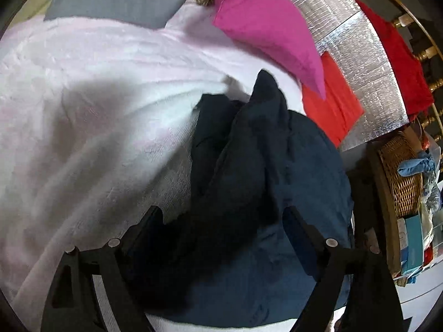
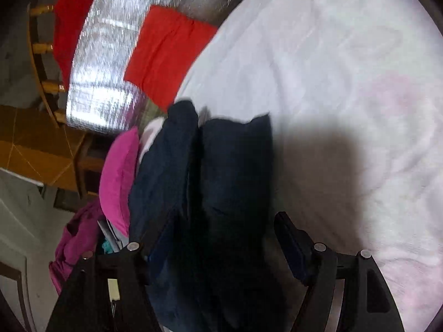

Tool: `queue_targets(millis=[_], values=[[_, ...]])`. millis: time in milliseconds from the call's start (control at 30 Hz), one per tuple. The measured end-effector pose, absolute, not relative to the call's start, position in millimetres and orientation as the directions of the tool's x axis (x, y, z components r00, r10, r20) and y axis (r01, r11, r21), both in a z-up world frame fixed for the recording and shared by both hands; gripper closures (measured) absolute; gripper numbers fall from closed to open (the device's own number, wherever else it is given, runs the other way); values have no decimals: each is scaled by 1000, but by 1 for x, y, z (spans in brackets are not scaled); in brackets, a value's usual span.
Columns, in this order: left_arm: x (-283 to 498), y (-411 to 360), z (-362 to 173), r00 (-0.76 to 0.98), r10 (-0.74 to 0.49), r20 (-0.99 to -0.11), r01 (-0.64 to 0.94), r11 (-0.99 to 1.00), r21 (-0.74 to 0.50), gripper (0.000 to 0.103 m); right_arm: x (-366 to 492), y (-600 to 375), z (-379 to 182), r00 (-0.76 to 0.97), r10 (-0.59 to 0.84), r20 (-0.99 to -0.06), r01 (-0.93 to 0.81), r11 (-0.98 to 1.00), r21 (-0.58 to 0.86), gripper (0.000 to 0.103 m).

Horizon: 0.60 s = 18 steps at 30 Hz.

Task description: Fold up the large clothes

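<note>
Navy garment [image 1: 265, 171] bunched on pale pink blanket [image 1: 83, 110].
Left gripper [image 1: 224, 221] and right gripper [image 2: 224, 227] jaws spread, cloth between them.

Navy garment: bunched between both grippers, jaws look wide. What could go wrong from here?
1. The navy garment is crumpled, so a fold may lock in creases.
2. Left gripper and right gripper look open; cloth could slip onto the white blanket.
3. The magenta pillow lies close and could get snagged.
</note>
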State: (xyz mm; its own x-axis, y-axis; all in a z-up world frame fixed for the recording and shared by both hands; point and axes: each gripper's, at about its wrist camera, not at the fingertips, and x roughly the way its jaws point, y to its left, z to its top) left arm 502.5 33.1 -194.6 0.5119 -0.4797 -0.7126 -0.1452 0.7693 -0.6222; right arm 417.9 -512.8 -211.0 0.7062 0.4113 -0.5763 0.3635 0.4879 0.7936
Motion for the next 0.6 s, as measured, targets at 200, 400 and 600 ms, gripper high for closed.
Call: queue_targets(millis=[200,400,600], values=[[515,39,-205,503,-544,-672,-159,705,-691,16,435,-489,-211,687,389,-613,344,569,747,36],[516,36,-189,561,-547,-621,-98,701,-706,73,442,-476,-193,708,368,-603,318,596,737,66],[513,42,-176,610,-540,-579,-70,692,-719,77,438,-467,-166,783,363,-505,217,602,769,68]])
